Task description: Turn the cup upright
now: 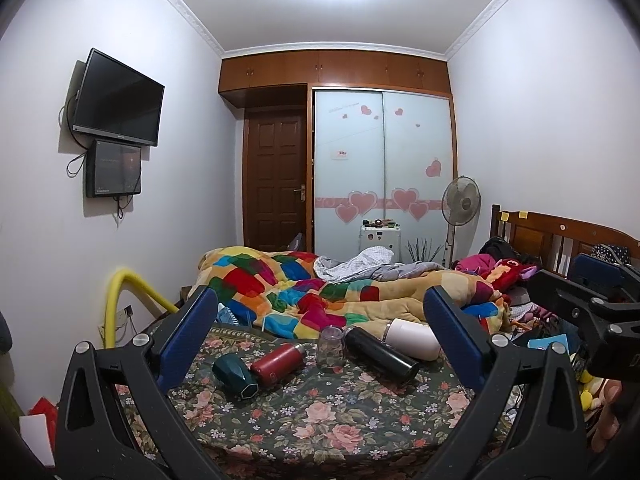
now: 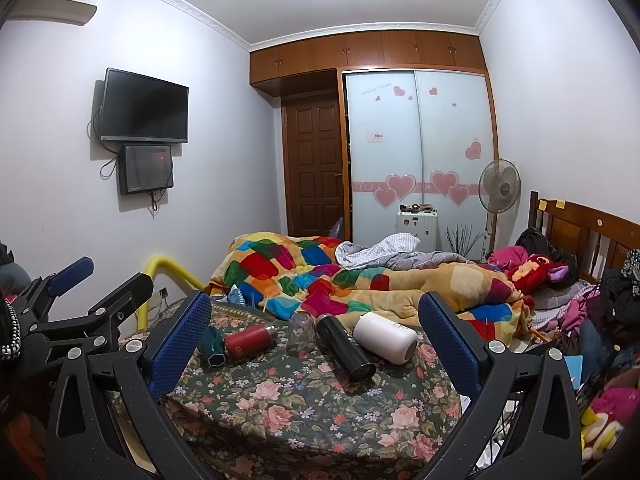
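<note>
Several cups lie on their sides on a floral cloth (image 1: 328, 420): a dark green cup (image 1: 234, 374), a red flask (image 1: 278, 363), a black flask (image 1: 380, 354) and a white flask (image 1: 412, 338). A clear glass cup (image 1: 330, 346) stands mouth down between them. They also show in the right wrist view: green (image 2: 214, 346), red (image 2: 248, 340), glass (image 2: 301, 334), black (image 2: 346, 348), white (image 2: 385, 336). My left gripper (image 1: 320, 344) is open and empty, short of the cups. My right gripper (image 2: 316, 340) is open and empty too.
A patchwork quilt (image 1: 320, 292) is heaped behind the cups. A wooden headboard (image 1: 560, 236) and piled clothes and toys (image 2: 600, 320) are at the right. A yellow padded rail (image 1: 120, 300) stands at the left. The right gripper's body (image 1: 592, 312) shows at the left wrist view's right edge.
</note>
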Demonstrator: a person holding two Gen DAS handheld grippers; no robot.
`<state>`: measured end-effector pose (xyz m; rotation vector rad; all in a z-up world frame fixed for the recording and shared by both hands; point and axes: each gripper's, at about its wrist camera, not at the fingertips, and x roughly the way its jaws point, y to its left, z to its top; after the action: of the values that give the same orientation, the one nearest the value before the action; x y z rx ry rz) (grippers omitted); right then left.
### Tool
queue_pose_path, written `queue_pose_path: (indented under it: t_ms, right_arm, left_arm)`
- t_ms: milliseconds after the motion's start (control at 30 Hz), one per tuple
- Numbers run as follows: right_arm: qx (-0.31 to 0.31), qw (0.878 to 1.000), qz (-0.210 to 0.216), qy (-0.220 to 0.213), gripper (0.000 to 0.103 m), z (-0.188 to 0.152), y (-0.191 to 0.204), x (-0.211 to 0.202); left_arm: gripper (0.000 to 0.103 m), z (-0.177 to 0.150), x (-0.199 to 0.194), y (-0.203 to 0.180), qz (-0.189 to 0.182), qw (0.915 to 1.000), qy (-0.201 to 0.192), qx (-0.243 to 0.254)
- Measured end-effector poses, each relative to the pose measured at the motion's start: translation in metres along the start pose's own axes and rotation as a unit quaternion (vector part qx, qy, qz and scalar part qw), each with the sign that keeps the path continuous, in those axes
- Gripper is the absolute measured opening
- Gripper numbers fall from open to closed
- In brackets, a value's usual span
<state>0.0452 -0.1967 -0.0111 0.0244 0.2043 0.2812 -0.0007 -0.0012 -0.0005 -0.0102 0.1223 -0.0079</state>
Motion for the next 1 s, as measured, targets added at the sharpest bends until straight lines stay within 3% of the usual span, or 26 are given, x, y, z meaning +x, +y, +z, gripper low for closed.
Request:
queue_pose_path:
  t_ms: [1000]
  right_arm:
    - [-0.005, 1.0, 0.0, -0.001, 0.103, 0.0031, 0.0043, 0.0015]
  left_arm:
    - [0.103, -0.0039, 0.0062, 0.0086, 0.01, 0.9999, 0.0, -0.009]
